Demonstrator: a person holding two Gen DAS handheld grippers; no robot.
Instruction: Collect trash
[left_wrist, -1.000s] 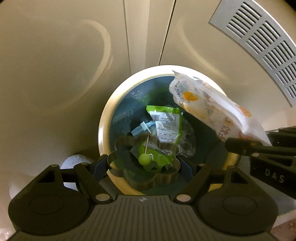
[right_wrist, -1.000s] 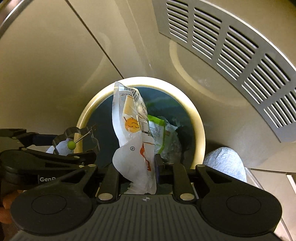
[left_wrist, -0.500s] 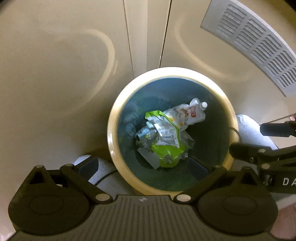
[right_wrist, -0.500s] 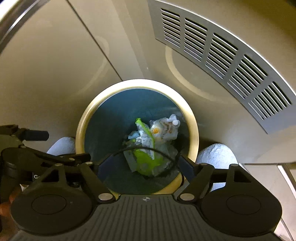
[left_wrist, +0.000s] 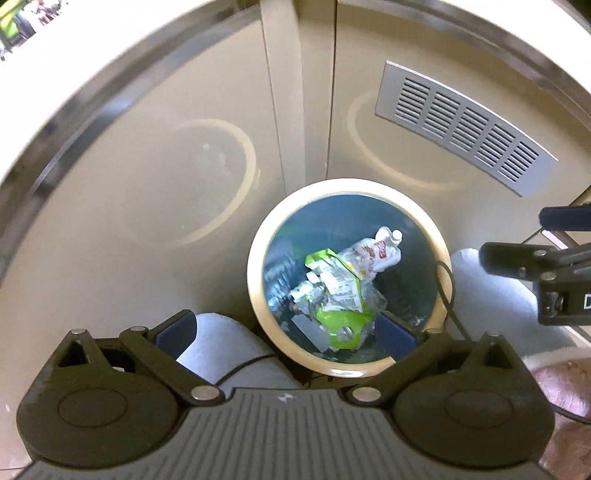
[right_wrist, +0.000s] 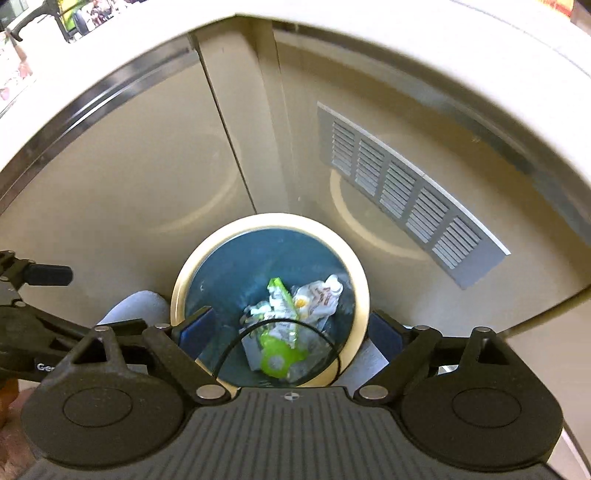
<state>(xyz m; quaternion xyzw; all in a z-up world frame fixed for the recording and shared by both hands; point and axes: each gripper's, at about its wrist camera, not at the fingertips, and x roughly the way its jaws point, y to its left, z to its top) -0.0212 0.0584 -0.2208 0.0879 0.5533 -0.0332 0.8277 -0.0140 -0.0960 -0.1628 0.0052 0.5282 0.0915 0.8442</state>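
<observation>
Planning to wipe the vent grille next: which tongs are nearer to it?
Right. The right tongs, jaws opening with nothing between them, hover over the grille side of the bin. The left tongs, open and empty, hover over the bin's other side, farther from the grille.

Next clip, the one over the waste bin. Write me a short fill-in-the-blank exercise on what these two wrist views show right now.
1. The white spouted pouch lies inside the round ____.
2. The wrapper lying next to that pouch is mostly white and ____.
3. Nothing is held between the left tongs, whose fingers stand ____.
4. The grey slatted panel on the cabinet behind the bin is a ____.

Missing words: bin; green; open; vent
</observation>
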